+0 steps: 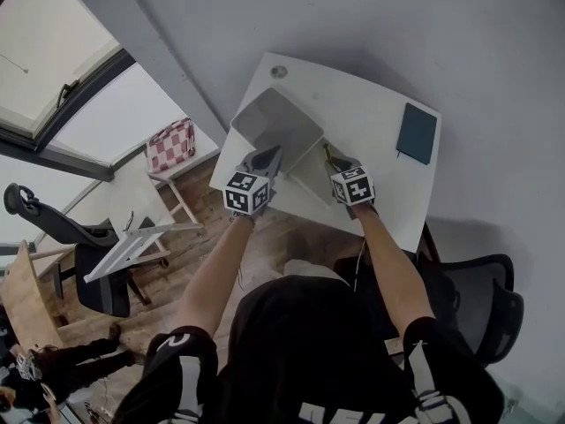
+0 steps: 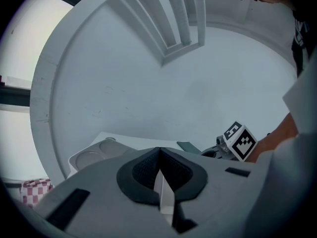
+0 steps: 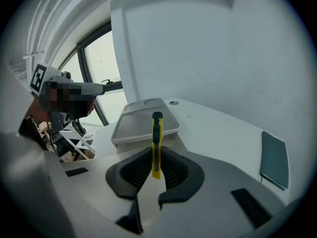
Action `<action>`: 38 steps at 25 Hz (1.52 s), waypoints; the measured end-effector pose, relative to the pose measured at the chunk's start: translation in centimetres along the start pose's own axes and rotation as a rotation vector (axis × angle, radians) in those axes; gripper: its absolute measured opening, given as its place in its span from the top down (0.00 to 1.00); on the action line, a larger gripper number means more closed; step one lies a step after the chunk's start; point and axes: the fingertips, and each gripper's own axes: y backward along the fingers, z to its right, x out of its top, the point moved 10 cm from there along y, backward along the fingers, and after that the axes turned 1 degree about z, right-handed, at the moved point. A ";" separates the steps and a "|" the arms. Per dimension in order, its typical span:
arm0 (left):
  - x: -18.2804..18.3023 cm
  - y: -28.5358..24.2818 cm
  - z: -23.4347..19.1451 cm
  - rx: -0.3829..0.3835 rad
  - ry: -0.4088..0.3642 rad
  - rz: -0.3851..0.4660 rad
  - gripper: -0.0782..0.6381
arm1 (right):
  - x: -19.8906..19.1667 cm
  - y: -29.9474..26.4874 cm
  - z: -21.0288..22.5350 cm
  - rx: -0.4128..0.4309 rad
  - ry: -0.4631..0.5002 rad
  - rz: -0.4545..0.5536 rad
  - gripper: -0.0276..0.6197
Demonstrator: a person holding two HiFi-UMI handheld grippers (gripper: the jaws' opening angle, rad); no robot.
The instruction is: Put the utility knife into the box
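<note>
An open white box [image 1: 309, 173] sits at the near edge of the white table [image 1: 371, 104], its lid [image 1: 275, 124] tipped up towards the far left. My left gripper [image 1: 267, 160] is at the box's left side. In the left gripper view its jaws [image 2: 161, 175] are shut on a thin white edge of the box [image 2: 165, 195]. My right gripper [image 1: 336, 162] hovers by the box's right side, shut on a yellow utility knife [image 1: 328, 155]. In the right gripper view the knife [image 3: 157, 133] stands upright between the pads [image 3: 171, 170], in front of the lid [image 3: 141, 119].
A dark teal notebook [image 1: 417, 132] lies at the table's far right corner, apart from the box. A round cable hole [image 1: 279, 71] is at the far left corner. A black office chair [image 1: 481, 303] stands to my right and a checked stool [image 1: 170, 146] to the left.
</note>
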 end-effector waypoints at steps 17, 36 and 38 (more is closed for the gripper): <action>-2.2 -0.7 -1.7 0.043 0.033 -0.055 0.86 | -1.7 -5.9 0.0 0.042 0.015 -0.249 0.85; -2.6 0.3 -2.3 0.102 0.048 -0.066 0.86 | -2.9 -8.5 -1.0 0.139 0.106 -0.354 0.84; -2.5 0.5 -2.0 0.102 0.041 -0.065 0.86 | -2.6 -8.1 -0.9 0.130 0.109 -0.335 0.82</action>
